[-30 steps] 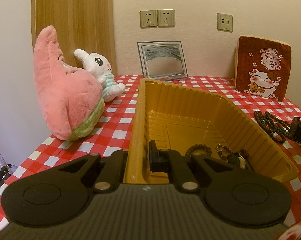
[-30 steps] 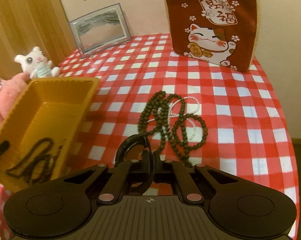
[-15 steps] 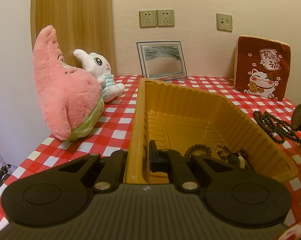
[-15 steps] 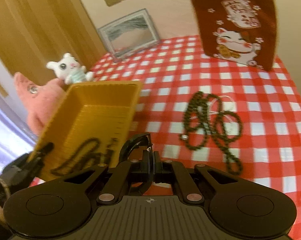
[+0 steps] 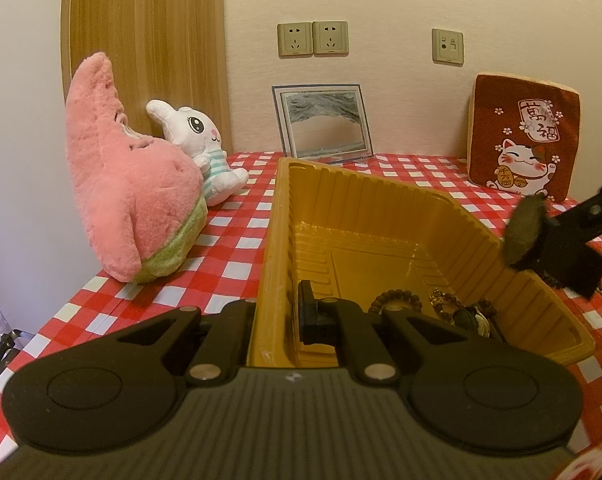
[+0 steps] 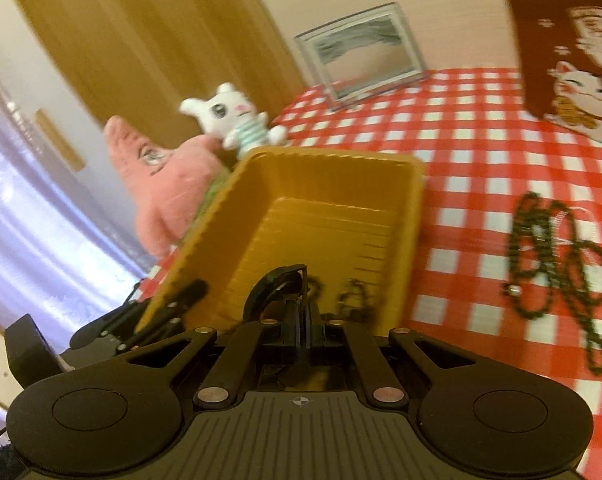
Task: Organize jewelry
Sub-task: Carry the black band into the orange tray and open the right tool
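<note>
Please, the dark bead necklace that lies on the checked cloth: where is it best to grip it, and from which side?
Probably from above, on the dark bead necklace where its loops cross and bunch. It lies flat on the cloth, so a side approach finds little to pinch.

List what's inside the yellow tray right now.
Near end of the yellow tray: a brown bead bracelet and tangled dark jewelry. The left claw, clamped on its wall, hides the nearest corner.

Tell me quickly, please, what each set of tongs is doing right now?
Left tongs: closed on the yellow tray wall.
Right tongs: closed on a dark bangle.
</note>
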Demonstrator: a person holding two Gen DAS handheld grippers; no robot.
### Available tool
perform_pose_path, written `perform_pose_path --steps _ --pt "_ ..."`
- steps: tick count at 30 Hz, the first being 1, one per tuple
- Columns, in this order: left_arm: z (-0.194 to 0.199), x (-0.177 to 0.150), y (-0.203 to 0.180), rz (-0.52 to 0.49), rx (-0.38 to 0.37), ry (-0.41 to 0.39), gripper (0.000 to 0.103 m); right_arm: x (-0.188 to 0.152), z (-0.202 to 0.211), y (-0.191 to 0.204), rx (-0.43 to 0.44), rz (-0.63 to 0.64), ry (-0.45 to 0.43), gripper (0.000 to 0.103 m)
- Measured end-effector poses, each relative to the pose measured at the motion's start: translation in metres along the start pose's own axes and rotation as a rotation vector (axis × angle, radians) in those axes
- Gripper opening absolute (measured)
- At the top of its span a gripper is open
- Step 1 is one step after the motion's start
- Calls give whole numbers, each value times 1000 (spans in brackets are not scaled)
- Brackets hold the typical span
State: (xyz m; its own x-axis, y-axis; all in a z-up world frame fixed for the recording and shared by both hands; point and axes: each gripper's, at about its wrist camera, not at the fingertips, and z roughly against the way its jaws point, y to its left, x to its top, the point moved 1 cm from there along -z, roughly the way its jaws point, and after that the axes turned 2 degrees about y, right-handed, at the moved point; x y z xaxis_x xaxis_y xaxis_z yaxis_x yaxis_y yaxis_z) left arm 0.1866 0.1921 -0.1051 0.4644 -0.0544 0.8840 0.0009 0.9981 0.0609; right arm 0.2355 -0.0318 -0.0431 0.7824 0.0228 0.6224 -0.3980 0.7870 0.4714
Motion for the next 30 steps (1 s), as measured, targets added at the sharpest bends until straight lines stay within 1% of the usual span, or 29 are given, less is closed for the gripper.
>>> perform_pose_path --steps 3,8,18,20,21,23,25,26,30 --pt "0 0 0 0 0 -1 6 0 -15 10 23 4 16 2" --pt "0 1 0 3 2 -2 6 1 -38 18 38 7 30 2" --pt "1 2 -1 2 0 -1 6 0 -78 17 71 -45 93 2" --pt "0 2 0 3 0 1 6 -2 -81 17 69 -47 89 2" --pt "-1 1 0 10 2 16 5 -2 -83 17 77 -41 85 4" --pt "-1 0 1 8 6 17 5 0 -84 18 88 -32 90 13" --pt "-1 -1 2 12 3 18 5 1 -81 20 81 -8 87 46" --pt "-2 -1 3 11 3 19 5 1 -78 20 77 -1 73 48" --pt "-3 0 3 15 5 17 5 4 -65 22 64 32 35 49"
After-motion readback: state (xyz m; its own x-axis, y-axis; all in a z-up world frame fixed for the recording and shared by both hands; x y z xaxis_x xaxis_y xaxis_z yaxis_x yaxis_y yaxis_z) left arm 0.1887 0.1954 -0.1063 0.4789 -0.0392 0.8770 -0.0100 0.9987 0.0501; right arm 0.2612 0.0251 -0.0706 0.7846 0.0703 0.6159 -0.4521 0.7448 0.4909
